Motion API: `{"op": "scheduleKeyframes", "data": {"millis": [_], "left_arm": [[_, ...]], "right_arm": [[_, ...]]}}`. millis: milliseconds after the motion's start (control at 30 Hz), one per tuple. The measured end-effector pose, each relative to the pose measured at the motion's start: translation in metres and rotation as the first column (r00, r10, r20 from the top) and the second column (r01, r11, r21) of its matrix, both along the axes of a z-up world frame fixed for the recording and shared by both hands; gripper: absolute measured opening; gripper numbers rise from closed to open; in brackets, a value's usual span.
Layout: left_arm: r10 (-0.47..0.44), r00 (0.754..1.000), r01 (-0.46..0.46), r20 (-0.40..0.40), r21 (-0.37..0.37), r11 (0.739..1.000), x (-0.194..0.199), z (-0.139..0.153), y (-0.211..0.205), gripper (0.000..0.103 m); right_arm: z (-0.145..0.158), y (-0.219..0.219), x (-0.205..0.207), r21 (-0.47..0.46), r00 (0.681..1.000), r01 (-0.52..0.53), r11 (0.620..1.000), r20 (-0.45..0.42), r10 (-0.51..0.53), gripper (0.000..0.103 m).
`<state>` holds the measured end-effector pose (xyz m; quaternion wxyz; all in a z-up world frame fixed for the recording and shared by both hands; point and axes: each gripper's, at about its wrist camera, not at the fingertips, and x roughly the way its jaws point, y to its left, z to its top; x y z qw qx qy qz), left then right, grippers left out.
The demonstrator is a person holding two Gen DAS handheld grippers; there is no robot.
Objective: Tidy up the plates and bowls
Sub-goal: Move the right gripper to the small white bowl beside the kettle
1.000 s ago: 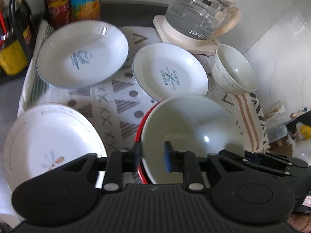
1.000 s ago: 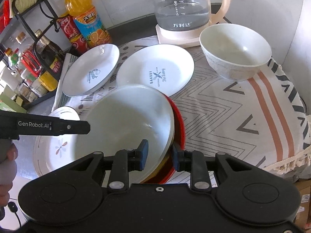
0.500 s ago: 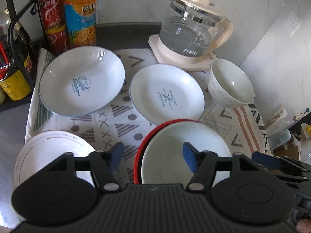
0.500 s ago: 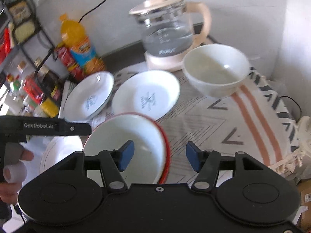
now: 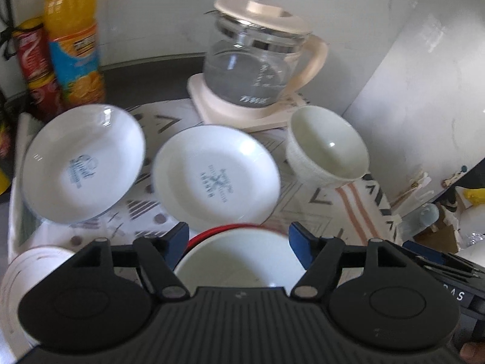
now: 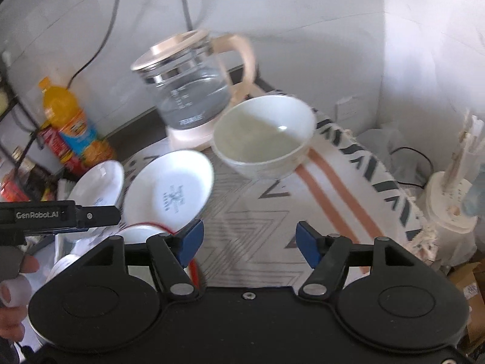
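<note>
A white bowl nested in a red-rimmed bowl (image 5: 239, 261) sits on the patterned cloth just below my left gripper (image 5: 239, 242), which is open and empty above it. Two white printed plates lie behind: one at left (image 5: 81, 163), one in the middle (image 5: 215, 179). A white ribbed bowl (image 5: 327, 148) stands at right. A flowered plate (image 5: 33, 267) lies at lower left. My right gripper (image 6: 246, 242) is open and empty over the cloth, with the ribbed bowl (image 6: 263, 136) ahead and the nested bowls (image 6: 142, 232) at its left.
A glass kettle (image 5: 257, 69) on a beige base stands at the back. An orange juice bottle (image 5: 72, 39) and red cans (image 5: 33, 63) stand at back left. The white wall closes the right side. The cloth's edge (image 6: 403, 200) drops off at right.
Both grippers let go of the nested bowls and opened wide. Both have lifted and pulled back; the right one swung toward the ribbed bowl.
</note>
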<state>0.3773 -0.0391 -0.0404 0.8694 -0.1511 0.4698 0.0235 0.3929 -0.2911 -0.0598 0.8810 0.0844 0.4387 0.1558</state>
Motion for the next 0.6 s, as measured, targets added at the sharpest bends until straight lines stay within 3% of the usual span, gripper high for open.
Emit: {"op": "scheduleKeyframes", "data": {"millis": [367, 600], "left_arm": [[-0.022, 0.998, 0.023, 0.053, -0.027, 0.999, 0.047, -0.005, -0.018, 0.071], [-0.017, 0.999, 0.019, 0.045, -0.032, 0.999, 0.071, -0.017, -0.024, 0.071]], "right_arm": [[-0.006, -0.013, 0.033, 0.026, 0.993, 0.111, 0.994, 0.031, -0.111, 0.067], [-0.014, -0.011, 0.056, 0.021, 0.989, 0.143, 0.990, 0.045, -0.144, 0.067]]}}
